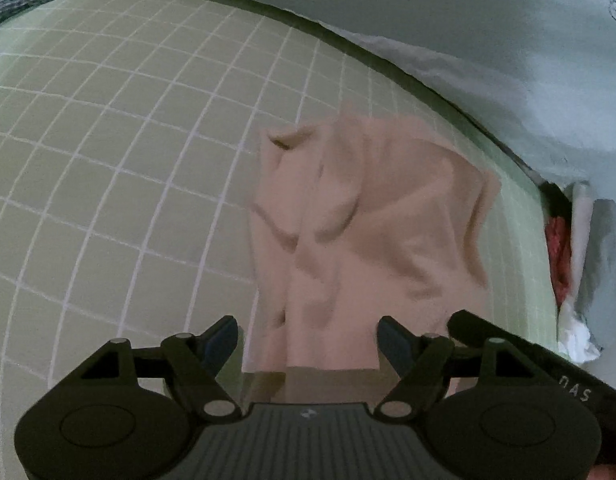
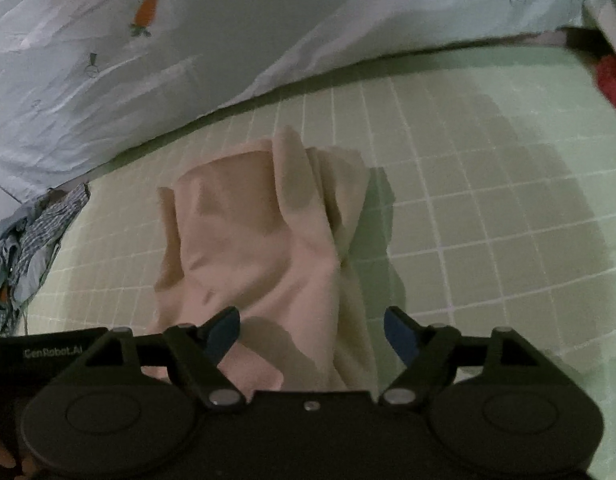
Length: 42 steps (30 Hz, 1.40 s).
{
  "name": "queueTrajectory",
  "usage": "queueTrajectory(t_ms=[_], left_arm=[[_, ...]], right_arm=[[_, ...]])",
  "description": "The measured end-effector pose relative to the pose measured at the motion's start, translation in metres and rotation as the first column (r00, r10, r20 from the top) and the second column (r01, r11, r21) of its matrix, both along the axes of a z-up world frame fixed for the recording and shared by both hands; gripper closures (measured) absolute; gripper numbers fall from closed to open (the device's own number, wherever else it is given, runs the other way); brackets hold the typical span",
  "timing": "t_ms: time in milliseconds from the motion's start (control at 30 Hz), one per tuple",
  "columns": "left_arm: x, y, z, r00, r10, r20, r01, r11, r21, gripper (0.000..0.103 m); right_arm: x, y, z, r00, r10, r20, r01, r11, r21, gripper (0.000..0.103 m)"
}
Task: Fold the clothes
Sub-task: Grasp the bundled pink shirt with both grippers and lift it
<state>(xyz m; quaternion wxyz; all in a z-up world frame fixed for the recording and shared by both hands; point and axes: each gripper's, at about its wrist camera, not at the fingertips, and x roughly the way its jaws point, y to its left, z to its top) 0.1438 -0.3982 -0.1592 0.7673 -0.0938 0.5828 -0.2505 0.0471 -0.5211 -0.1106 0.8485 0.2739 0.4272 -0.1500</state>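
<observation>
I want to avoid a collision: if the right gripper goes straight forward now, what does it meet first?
Most likely the crumpled beige garment, lying right ahead of the open right gripper; depth is unclear.

My left gripper [image 1: 308, 340] was matte black — two round housings flanking a ribbed grey centre plate with a small white logo. Silver rivets capped the linkage arms, and the fingertips [image 1: 222, 342] wore dark blue pads. My right gripper [image 2: 312, 334] matched it: black discs, silver pivots, blue pads [image 2: 400, 336], a single screw at the centre. Each view also caught the other unit's black body, with pale lettering that read "GenRobot.AI" in the right wrist view. A sliver of my skin showed at the bottom corner.
</observation>
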Motion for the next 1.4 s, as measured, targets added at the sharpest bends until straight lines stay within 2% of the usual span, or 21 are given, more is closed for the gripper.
queueTrajectory(t_ms=[200, 300, 367, 433, 467, 500, 533, 567, 667, 767, 1000, 1133, 1233, 1400], left_arm=[[0.023, -0.005, -0.006, 1.0, -0.007, -0.001, 0.007, 0.999, -0.034, 0.027], [0.027, -0.006, -0.01, 0.999, -0.018, -0.026, 0.016, 0.996, -0.093, 0.027], [0.027, -0.004, -0.012, 0.999, 0.009, -0.035, -0.013, 0.993, -0.117, 0.03], [0.023, -0.003, -0.013, 0.999, 0.02, -0.033, -0.025, 0.988, -0.152, 0.041], [0.02, -0.002, -0.015, 0.999, 0.03, -0.042, -0.037, 0.985, -0.166, 0.05], [0.017, -0.001, -0.017, 0.998, 0.04, -0.051, -0.048, 0.982, -0.181, 0.056], [0.014, 0.0, -0.019, 0.997, 0.049, -0.061, -0.06, 0.979, -0.195, 0.059], [0.012, 0.002, -0.021, 0.996, 0.059, -0.07, -0.072, 0.975, -0.209, 0.063], [-0.004, 0.01, -0.015, 0.995, 0.056, -0.079, -0.073, 0.968, -0.241, 0.074], [-0.027, 0.019, -0.01, 0.995, 0.05, -0.086, -0.071, 0.961, -0.268, 0.076], [-0.083, 0.037, 0.001, 0.997, -0.02, -0.079, -0.004, 0.956, -0.292, 0.078], [-0.101, 0.039, 0.009, 0.996, -0.063, -0.071, 0.038, 0.948, -0.315, 0.078], [-0.114, 0.029, 0.014, 0.991, -0.118, -0.067, 0.091, 0.945, -0.315, 0.078], [-0.133, -0.004, 0.027, 0.971, -0.237, -0.035, 0.213, 0.918, -0.334, 0.079]], right_arm=[[0.026, -0.018, -0.018, 1.0, -0.025, -0.006, 0.026, 0.998, 0.058, 0.023], [0.035, -0.023, -0.023, 0.999, -0.034, -0.01, 0.035, 0.996, 0.088, 0.023], [0.038, -0.023, -0.024, 1.0, -0.024, 0.0, 0.024, 0.995, 0.1, 0.025], [0.037, -0.021, -0.024, 1.0, -0.017, 0.013, 0.016, 0.994, 0.112, 0.036], [0.035, -0.02, -0.024, 1.0, -0.018, 0.022, 0.015, 0.992, 0.124, 0.05], [0.033, -0.018, -0.024, 0.999, -0.019, 0.03, 0.014, 0.991, 0.136, 0.058], [0.03, -0.016, -0.024, 0.999, -0.019, 0.039, 0.013, 0.989, 0.148, 0.064], [0.028, -0.014, -0.022, 0.999, -0.02, 0.041, 0.014, 0.989, 0.149, 0.075], [0.012, -0.004, -0.012, 0.999, -0.032, 0.031, 0.028, 0.993, 0.118, 0.084], [-0.018, 0.008, -0.003, 0.997, -0.064, 0.043, 0.059, 0.992, 0.113, 0.086], [-0.081, 0.039, 0.007, 0.989, -0.145, 0.034, 0.14, 0.983, 0.122, 0.086], [-0.109, 0.056, 0.022, 0.984, -0.175, 0.044, 0.172, 0.982, 0.075, 0.086], [-0.128, 0.065, 0.032, 0.975, -0.218, 0.038, 0.216, 0.975, 0.044, 0.086], [-0.176, 0.055, 0.044, 0.944, -0.327, 0.049, 0.325, 0.945, 0.043, 0.086]])
